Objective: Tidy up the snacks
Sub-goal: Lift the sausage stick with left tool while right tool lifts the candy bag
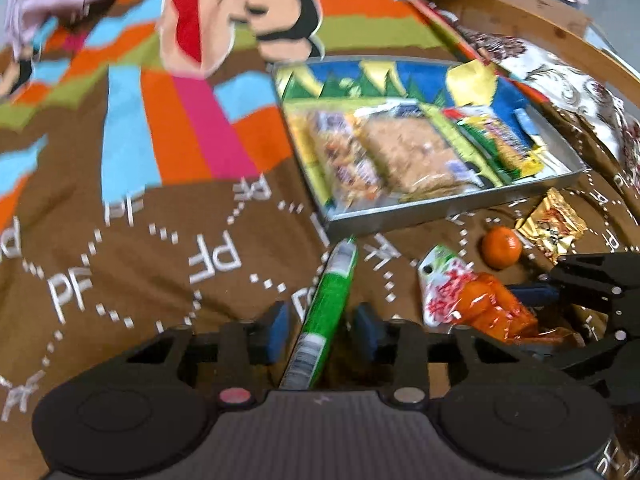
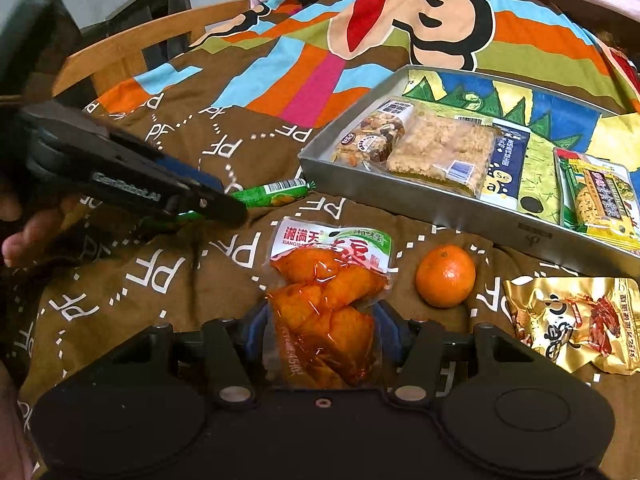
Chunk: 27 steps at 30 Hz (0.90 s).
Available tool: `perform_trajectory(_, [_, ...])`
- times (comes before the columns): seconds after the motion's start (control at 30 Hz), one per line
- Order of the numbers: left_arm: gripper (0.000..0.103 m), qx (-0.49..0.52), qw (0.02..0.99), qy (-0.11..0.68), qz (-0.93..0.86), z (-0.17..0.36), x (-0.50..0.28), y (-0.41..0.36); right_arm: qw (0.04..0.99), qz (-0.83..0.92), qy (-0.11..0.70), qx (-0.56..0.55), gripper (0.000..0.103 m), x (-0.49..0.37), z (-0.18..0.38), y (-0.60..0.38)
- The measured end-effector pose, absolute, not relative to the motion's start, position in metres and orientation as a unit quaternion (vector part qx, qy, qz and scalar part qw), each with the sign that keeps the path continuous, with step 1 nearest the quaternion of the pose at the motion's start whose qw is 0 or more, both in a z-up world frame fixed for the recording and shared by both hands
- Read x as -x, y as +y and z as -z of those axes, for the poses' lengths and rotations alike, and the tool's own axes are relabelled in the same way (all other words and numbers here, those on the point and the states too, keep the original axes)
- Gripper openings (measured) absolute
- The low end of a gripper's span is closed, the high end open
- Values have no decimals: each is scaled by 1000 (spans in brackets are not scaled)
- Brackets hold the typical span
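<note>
A green sausage stick (image 1: pixel 332 288) (image 2: pixel 276 194) lies on the brown blanket between the blue pads of my left gripper (image 1: pixel 322 320) (image 2: pixel 228 200). A thin strip of blanket shows on each side of it, so the pads do not press it. My right gripper (image 2: pixel 322 316) is shut on a clear pack of orange snacks (image 2: pixel 328 280) (image 1: pixel 480 308) with a white and green top, which rests on the blanket. In the left wrist view the right gripper's fingers (image 1: pixel 580 284) come in from the right edge.
A grey metal tray (image 1: pixel 440 208) (image 2: pixel 400 196) holds several snack packs just beyond. A mandarin (image 1: pixel 501 247) (image 2: pixel 445 276) and a gold foil pack (image 1: pixel 552 224) (image 2: pixel 580 320) lie in front of it. A wooden bed frame (image 2: pixel 120 48) runs behind, and a hand (image 2: pixel 28 236) shows at the left.
</note>
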<state>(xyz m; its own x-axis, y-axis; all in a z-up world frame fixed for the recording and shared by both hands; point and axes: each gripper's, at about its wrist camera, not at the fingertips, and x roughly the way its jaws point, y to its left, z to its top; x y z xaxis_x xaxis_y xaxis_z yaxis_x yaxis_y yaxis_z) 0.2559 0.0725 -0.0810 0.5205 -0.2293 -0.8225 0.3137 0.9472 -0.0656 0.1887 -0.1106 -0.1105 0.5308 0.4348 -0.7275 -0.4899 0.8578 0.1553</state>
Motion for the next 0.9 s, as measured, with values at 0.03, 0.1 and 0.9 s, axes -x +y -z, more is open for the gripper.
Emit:
perform_trajectory(0.03, [38,-45,870,465,159,83,-257,74,875,-264,405,31,58,-190,111,-111])
perform_trajectory(0.1, [37,-51,870,461,165,84,-255,74,876,-263,403,30,58,-192,113,-110])
perform_trajectory(0.9, [20,27,826,548,129,83,-229,59,872,-237,428,-1,58,-165,107,-118])
